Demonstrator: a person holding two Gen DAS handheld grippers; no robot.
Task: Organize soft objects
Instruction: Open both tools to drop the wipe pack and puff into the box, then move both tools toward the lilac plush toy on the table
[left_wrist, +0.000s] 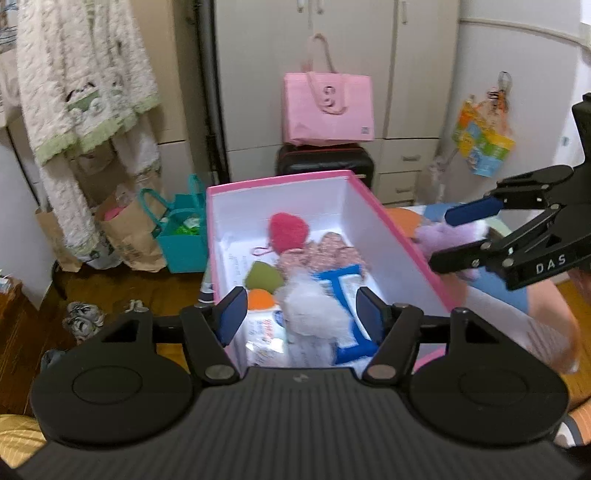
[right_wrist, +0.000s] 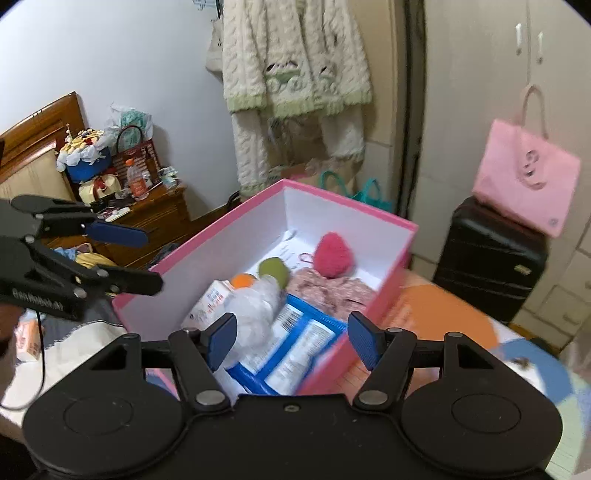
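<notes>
Most of the sorting looks done: the pink box (left_wrist: 388, 218) already holds a red knitted piece (left_wrist: 288, 229), floral cloth (left_wrist: 325, 254), a white fluffy thing (left_wrist: 314, 310) and blue-edged packets (right_wrist: 295, 350). Both the left hand-held gripper (left_wrist: 303, 314) and right hand-held gripper (right_wrist: 291, 339) hover above it, spread and empty. A lilac plush (left_wrist: 443, 236) lies outside the box, partly hidden behind the right gripper and blurred, and probably goes in next.

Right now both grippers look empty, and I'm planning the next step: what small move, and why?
Probably swing the right gripper onto the purple plush beside the pink box: both it and the left gripper are open and empty, and that plush lies outside.
</notes>
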